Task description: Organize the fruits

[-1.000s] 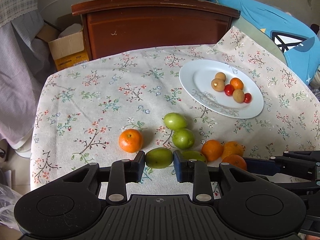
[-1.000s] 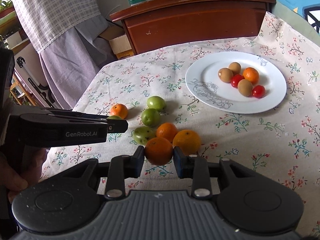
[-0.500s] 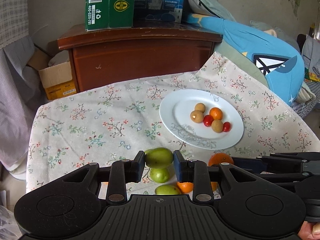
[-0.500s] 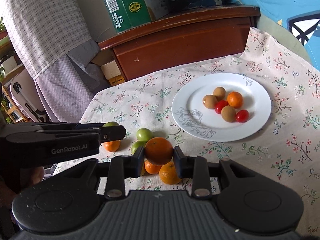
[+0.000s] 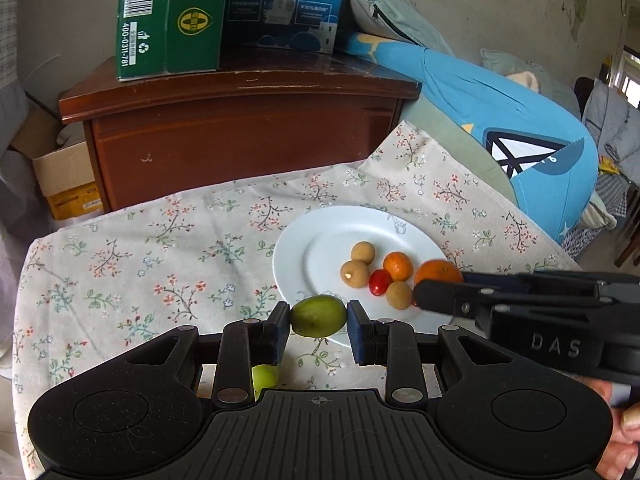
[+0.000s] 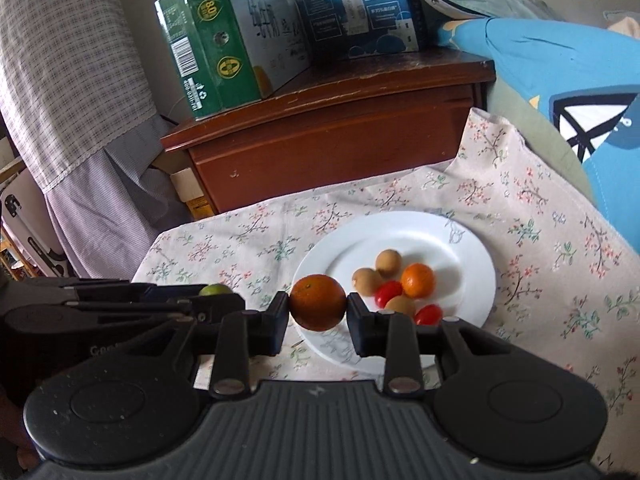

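Note:
My left gripper [image 5: 318,317] is shut on a green fruit [image 5: 318,316] and holds it in the air at the near edge of the white plate [image 5: 320,240]. My right gripper [image 6: 318,308] is shut on an orange [image 6: 318,307] and holds it above the plate's [image 6: 460,240] near left rim. The plate holds brown longans [image 5: 354,273], a small orange [image 5: 397,266] and cherry tomatoes [image 5: 380,282]. The right gripper with its orange [image 5: 438,272] shows at the right of the left wrist view. Another green fruit [image 5: 264,376] lies on the cloth below the left fingers.
The table has a floral cloth [image 5: 160,248]. Behind it stands a brown wooden cabinet [image 5: 240,136] with a green box [image 5: 168,20] and a blue box [image 5: 284,0] on top. A blue cushion [image 5: 500,120] lies at the right, a cardboard box [image 5: 64,176] at the left.
Both grippers have risen off the table with their fruits and moved forward to the plate. The loose fruits on the cloth have dropped out of sight below.

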Action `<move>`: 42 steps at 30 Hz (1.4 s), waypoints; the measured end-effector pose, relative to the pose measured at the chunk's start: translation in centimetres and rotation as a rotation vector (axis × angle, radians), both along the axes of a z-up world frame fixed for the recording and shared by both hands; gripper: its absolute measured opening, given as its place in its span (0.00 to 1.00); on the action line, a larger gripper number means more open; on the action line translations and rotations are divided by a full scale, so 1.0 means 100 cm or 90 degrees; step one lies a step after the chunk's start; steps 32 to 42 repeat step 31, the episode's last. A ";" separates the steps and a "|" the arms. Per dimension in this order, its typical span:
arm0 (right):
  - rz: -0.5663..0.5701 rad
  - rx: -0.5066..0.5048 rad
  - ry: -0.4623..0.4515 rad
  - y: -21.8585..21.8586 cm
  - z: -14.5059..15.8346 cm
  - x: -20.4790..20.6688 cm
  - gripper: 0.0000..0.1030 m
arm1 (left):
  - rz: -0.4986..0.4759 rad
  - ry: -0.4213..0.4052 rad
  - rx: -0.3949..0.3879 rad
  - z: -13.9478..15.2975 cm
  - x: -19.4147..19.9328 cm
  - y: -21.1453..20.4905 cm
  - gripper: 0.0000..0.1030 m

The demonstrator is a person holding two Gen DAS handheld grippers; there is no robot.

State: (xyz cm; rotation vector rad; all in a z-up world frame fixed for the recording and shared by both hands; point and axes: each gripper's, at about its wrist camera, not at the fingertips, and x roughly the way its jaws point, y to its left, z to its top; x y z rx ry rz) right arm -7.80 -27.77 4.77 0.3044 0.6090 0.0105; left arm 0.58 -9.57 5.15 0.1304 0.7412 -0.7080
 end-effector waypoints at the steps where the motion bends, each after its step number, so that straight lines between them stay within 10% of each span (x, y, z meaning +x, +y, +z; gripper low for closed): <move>1: -0.006 0.000 -0.001 -0.005 0.001 0.004 0.30 | -0.006 0.000 0.007 -0.002 0.003 -0.005 0.27; 42: -0.151 0.069 0.088 -0.085 -0.050 0.079 0.33 | -0.054 0.045 0.024 -0.042 0.046 -0.069 0.29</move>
